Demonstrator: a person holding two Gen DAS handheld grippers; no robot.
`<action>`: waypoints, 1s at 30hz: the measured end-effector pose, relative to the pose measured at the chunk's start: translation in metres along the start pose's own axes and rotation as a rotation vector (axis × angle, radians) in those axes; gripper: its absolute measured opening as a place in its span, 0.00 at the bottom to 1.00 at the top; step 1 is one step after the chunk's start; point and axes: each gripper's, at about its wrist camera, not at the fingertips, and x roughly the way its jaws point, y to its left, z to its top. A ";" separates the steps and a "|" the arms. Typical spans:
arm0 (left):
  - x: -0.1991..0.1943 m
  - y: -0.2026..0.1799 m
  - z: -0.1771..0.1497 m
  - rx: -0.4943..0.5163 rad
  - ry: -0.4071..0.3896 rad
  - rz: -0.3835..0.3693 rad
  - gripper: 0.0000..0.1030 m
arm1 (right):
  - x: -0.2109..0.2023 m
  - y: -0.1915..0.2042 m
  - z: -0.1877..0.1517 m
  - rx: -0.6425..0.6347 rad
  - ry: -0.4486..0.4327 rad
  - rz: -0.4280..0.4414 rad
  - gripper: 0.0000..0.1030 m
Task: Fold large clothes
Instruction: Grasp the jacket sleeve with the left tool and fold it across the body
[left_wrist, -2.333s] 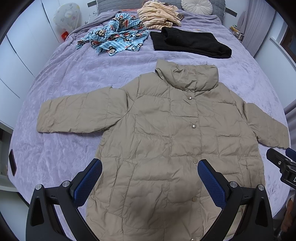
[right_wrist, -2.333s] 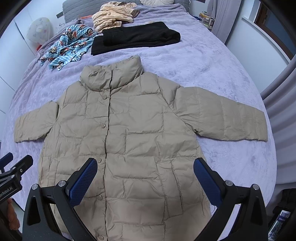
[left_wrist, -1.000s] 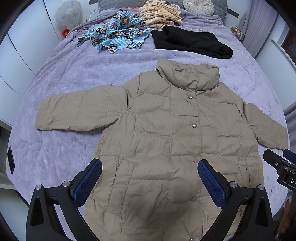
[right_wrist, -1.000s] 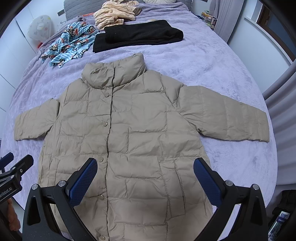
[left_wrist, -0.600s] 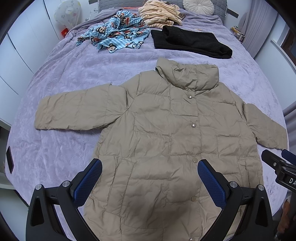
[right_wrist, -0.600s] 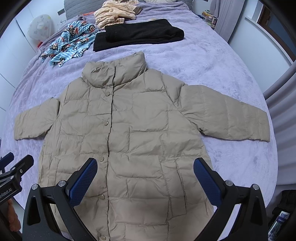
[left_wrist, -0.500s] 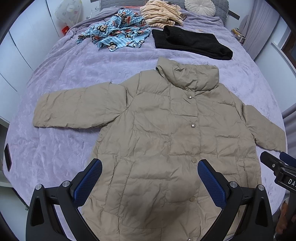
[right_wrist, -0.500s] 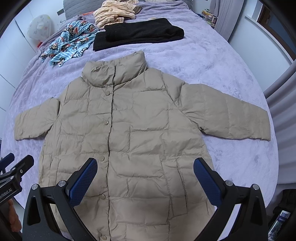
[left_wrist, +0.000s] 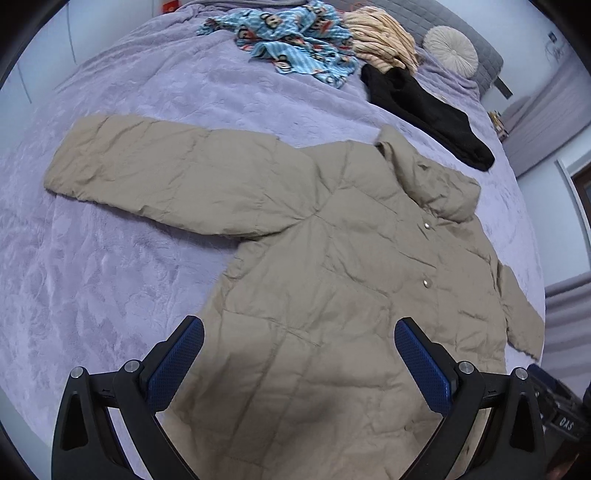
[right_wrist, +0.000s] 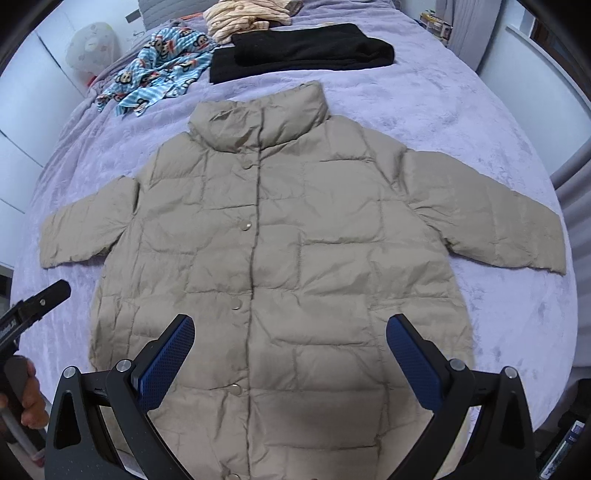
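A beige quilted puffer jacket (left_wrist: 332, 280) (right_wrist: 295, 236) lies flat and front-up on the purple bedspread (left_wrist: 110, 288), snaps shut, collar up, both sleeves spread out sideways. My left gripper (left_wrist: 299, 350) hangs open above the jacket's lower left body, near the underarm of the left sleeve (left_wrist: 173, 177). My right gripper (right_wrist: 290, 347) is open too, held over the lower front by the snap placket. Neither one touches the fabric. The left tool shows at the left edge of the right wrist view, held by a hand (right_wrist: 26, 398).
Toward the head of the bed lie a folded black garment (right_wrist: 303, 50), a blue monkey-print piece (right_wrist: 159, 77) and a cream striped pile (right_wrist: 243, 16). A round cushion (left_wrist: 448, 50) rests by the grey headboard. White cupboards stand left, curtains right.
The left gripper has swung left and dropped closer, so the left sleeve now fills its view. The right gripper has crept slightly forward over the jacket. The jacket has not moved.
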 end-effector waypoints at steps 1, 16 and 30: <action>0.006 0.015 0.005 -0.023 -0.005 -0.009 1.00 | 0.004 0.008 -0.002 -0.008 0.001 0.022 1.00; 0.111 0.229 0.093 -0.484 -0.120 -0.281 1.00 | 0.094 0.094 -0.032 -0.050 0.132 0.176 1.00; 0.078 0.231 0.170 -0.298 -0.269 -0.014 0.07 | 0.113 0.124 0.016 -0.040 0.055 0.189 1.00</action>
